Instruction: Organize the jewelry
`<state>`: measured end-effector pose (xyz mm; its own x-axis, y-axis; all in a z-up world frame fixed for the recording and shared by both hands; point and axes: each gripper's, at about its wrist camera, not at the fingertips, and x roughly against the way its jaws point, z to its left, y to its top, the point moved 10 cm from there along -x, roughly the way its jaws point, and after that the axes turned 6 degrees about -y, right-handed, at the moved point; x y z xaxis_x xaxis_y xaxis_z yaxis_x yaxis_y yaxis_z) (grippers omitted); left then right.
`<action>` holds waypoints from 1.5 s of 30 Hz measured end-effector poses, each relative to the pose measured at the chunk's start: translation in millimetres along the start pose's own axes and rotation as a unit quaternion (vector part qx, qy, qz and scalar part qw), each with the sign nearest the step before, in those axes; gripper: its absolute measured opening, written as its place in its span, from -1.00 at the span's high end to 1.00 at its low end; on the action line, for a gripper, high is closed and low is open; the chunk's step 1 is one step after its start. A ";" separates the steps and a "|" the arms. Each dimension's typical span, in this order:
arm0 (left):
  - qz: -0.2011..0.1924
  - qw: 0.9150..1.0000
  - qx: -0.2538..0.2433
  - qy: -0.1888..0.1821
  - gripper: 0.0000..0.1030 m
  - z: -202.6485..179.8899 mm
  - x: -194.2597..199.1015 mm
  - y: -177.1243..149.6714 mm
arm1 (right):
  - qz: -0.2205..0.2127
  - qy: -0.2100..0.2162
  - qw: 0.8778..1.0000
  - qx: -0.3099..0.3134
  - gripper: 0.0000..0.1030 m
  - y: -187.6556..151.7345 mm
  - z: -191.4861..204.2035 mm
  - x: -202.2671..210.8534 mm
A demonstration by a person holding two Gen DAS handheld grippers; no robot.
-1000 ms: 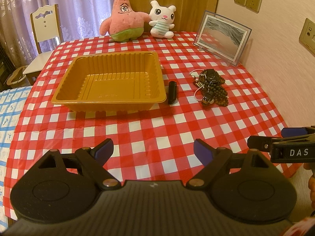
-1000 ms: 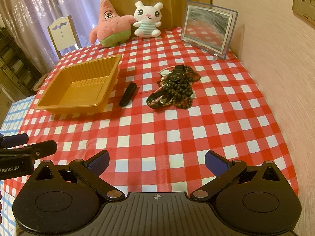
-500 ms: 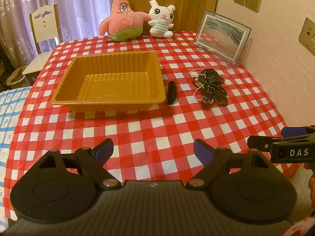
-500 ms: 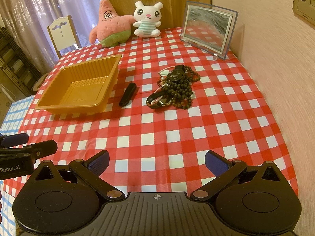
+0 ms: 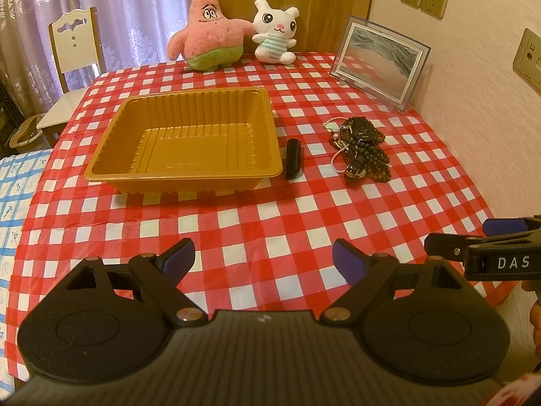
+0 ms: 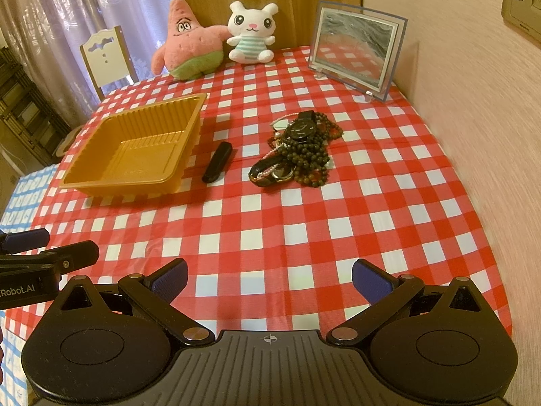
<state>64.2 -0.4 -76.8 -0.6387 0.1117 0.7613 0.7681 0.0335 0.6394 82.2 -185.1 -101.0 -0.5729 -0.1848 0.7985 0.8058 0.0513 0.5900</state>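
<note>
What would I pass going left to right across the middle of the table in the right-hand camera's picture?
Gold tray → small black case → tangled pile of jewelry, a black watch lying on its far part.

Left black plastic two-finger gripper (image 5: 263, 257): ribbed housing, round side discs, brass pivot screws, blue fingertip pads (image 5: 178, 257). Right black matching gripper (image 6: 269, 276) carries a crosshair mark, white "DAS" lettering alongside.
</note>
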 end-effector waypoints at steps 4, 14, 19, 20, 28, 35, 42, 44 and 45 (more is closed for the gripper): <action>0.001 1.000 0.000 0.000 -0.70 0.1 0.0 -0.2 | 0.000 0.000 1.000 0.000 -1.00 0.2 -0.1 -0.3; 0.003 1.000 0.005 0.000 -0.70 3.1 -9.7 -4.3 | 0.004 0.003 1.000 -0.005 -1.00 -1.9 -0.6 -4.5; 0.003 0.999 0.034 0.001 -0.70 26.9 -20.6 -3.3 | -0.001 0.006 0.999 -0.033 -1.00 5.0 -8.9 -19.1; 0.003 0.999 0.043 0.003 -0.70 32.8 -22.6 -3.9 | -0.004 0.005 0.999 -0.038 -1.00 6.7 -10.5 -21.7; -0.035 0.992 0.113 0.037 -0.70 103.9 -40.4 -4.9 | -0.021 0.012 0.998 -0.060 -1.00 21.1 -10.1 -43.9; -0.102 0.977 0.174 0.063 -0.67 169.3 -51.6 1.3 | -0.025 0.005 0.997 -0.069 -1.00 37.6 2.1 -65.8; -0.160 0.963 0.203 0.081 -0.62 219.7 -67.3 14.0 | -0.018 -0.015 0.997 -0.072 -1.00 53.2 14.3 -87.7; -0.165 0.960 0.215 0.075 -0.59 231.3 -76.6 17.5 | -0.017 -0.023 0.997 -0.075 -1.00 57.6 16.1 -93.0; -0.167 0.958 0.221 0.073 -0.58 236.2 -82.1 19.5 | -0.016 -0.026 0.997 -0.077 -1.00 59.8 16.5 -95.6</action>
<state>142.5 225.7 -152.2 -0.8272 -0.1170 0.5495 0.4434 0.4648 0.7664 182.7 -148.2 -140.1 -0.6026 -0.1327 0.7870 0.7980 -0.1056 0.5933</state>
